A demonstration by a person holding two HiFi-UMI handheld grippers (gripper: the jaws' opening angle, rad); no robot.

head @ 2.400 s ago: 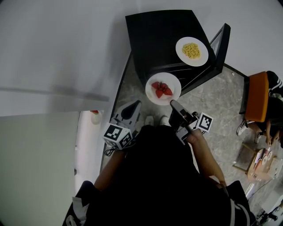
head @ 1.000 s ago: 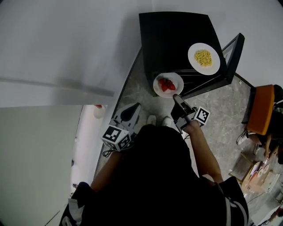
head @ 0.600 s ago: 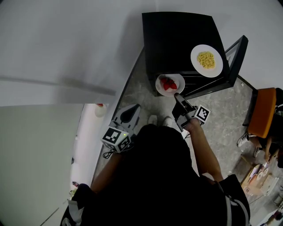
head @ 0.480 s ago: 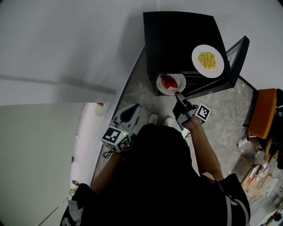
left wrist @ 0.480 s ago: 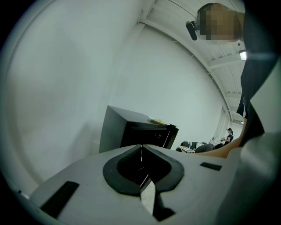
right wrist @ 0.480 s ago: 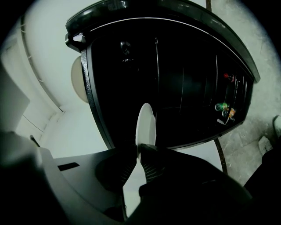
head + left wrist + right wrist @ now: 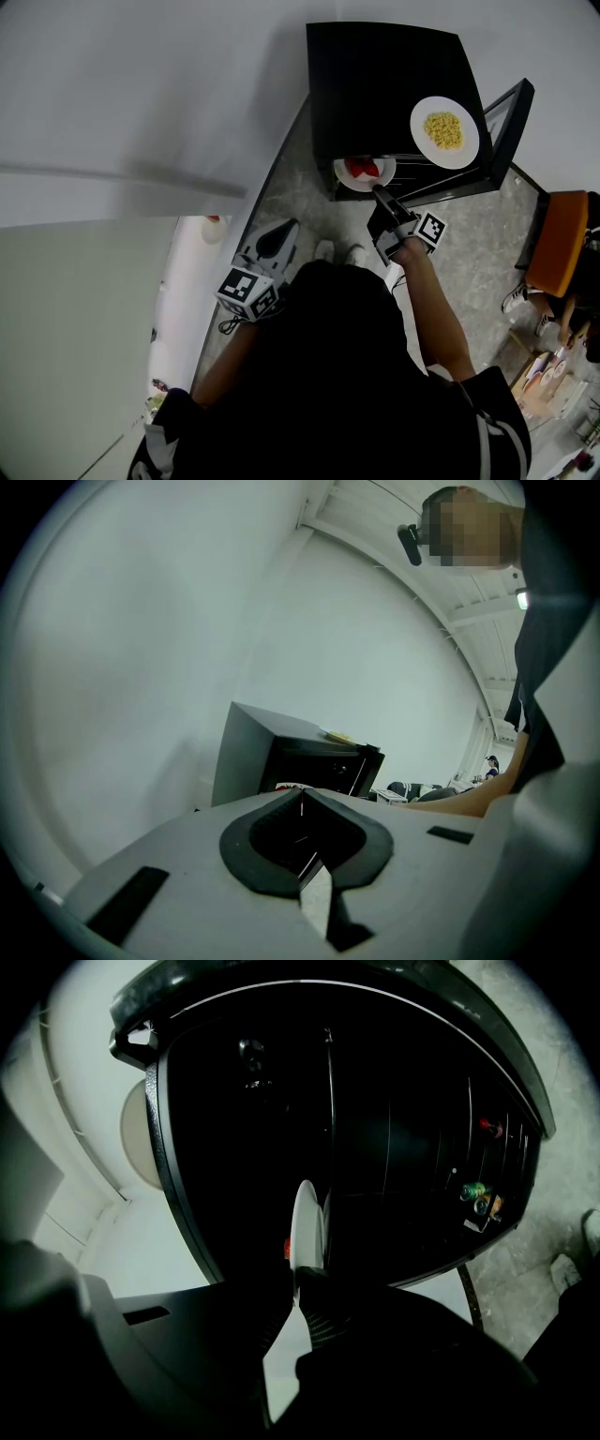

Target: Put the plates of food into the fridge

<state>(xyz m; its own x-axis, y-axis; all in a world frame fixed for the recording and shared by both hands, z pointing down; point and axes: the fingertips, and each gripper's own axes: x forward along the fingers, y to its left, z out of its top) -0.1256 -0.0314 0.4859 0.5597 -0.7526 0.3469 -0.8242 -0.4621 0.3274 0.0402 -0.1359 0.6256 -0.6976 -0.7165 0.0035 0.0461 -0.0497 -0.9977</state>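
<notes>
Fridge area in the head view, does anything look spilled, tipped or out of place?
Nothing stands out. The yellow-food plate sits flat atop the fridge; the right hand-held gripper holds the red-food plate by its rim at the opening. No spill shows.

Matt black fridge (image 7: 384, 84); smooth white plate (image 7: 341, 174).

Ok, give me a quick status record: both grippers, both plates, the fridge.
left gripper: fingers shut, empty, held near the person's body
right gripper: fingers shut on the rim of the plate of red food
plate of red food: at the fridge's open front, partly under its top edge
plate of yellow food: on top of the fridge, untouched
fridge: black, door open
left to do: yellow plate not yet inside
</notes>
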